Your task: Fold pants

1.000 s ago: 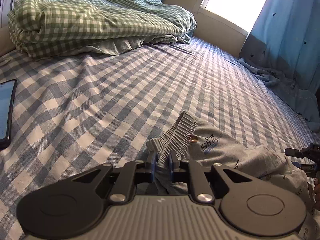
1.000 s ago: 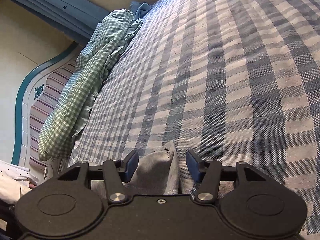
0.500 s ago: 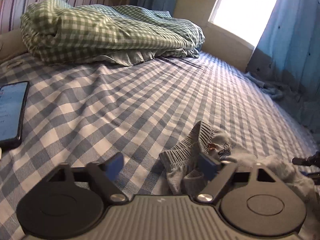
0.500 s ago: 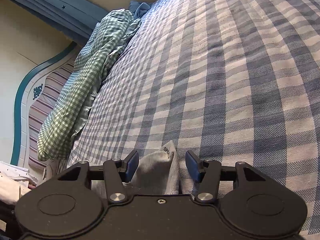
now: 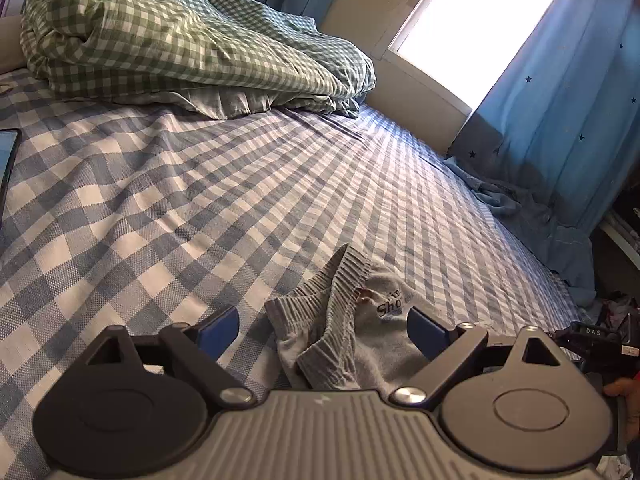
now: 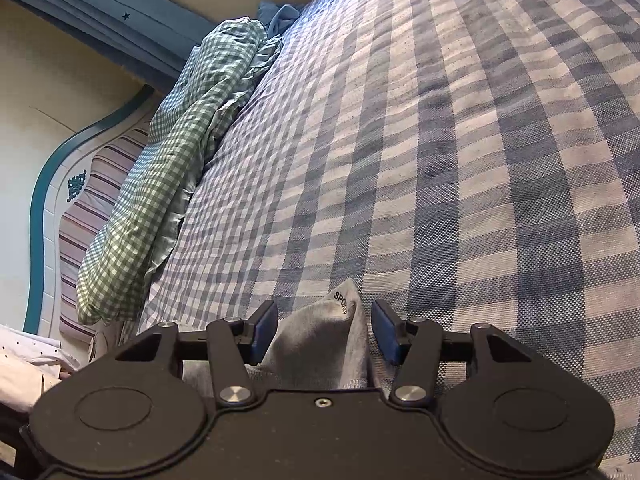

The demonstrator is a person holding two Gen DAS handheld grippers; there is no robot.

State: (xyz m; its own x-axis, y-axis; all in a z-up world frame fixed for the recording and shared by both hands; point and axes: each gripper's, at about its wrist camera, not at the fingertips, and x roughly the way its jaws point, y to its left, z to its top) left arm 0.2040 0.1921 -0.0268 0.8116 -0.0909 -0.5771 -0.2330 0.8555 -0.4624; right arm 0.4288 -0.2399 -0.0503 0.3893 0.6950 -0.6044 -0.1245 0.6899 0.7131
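Phone [image 5: 7, 168]: dark, flat, shiny; at the far left edge; only in the left wrist view.
Green blanket [image 5: 172, 48]: small green and white checks, soft, bunched in a long heap at the head of the bed; in both views.
Headboard [image 6: 52, 196]: curvy, teal rim, striped cushion; clear only in the right wrist view.
Bed sheet [image 5: 200, 184]: woven cloth, big blue and white squares, a bit wrinkled.
Left gripper [image 5: 322, 330]: black, blue pads; jaws opening, spread wide, pads not touching the cloth between them.
Pants [image 5: 332, 332]: grey, soft, crumpled on the sheet near the bed's near edge; ribbed stretchy waistband sticking up, dark printed letters beside it.
Pants in the right wrist view [image 6: 320, 344]: a pointed grey corner with a stitched hem and small black letters.
Right gripper [image 6: 324, 330]: black, blue pads; jaws partly apart, left pad touching the grey corner, right pad with a small gap; not pinching.
Window [image 5: 472, 28]: bright white; only in the left wrist view.
Curtain [image 5: 568, 100]: blue, tiny dark stars, hanging in folds.
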